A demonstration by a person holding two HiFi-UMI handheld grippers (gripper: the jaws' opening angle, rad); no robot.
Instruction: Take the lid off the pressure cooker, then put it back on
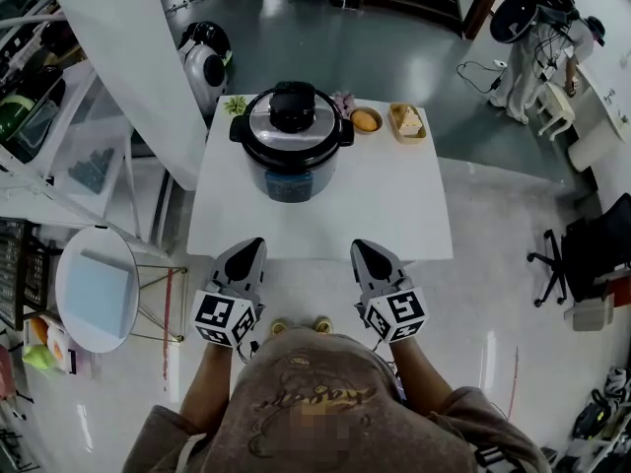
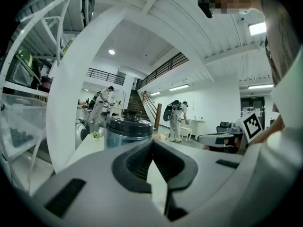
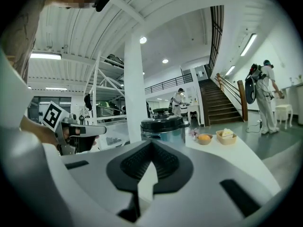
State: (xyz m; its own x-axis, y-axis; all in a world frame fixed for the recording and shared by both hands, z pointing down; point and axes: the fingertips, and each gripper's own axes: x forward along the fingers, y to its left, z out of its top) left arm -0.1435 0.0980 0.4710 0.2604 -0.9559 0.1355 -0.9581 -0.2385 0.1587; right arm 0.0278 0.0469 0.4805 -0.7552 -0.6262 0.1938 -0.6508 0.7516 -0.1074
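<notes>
The pressure cooker (image 1: 292, 146) is standing upright on the far half of the white table (image 1: 325, 215), at twelve o'clock from the person, with its lid (image 1: 293, 121) sitting on top. Its two black side handles are pointing to nine and three o'clock, so its longest line is running straight across the table. Its blue front panel is facing six o'clock, toward the person.

Just beside the cooker at about two o'clock, a small bowl (image 1: 366, 120) is holding something orange. A tan tray (image 1: 407, 121) with pale food is sitting next to that, and a green sprig (image 1: 235, 105) is lying at ten o'clock. A white pillar (image 1: 128, 57) is rising off the table's left edge. Nothing is lying between the cooker and the grippers.

The left gripper (image 1: 254, 245) and the right gripper (image 1: 361, 248) are hovering at the table's near edge, well apart from the cooker. Both are clenched on nothing and are aiming toward twelve o'clock.
</notes>
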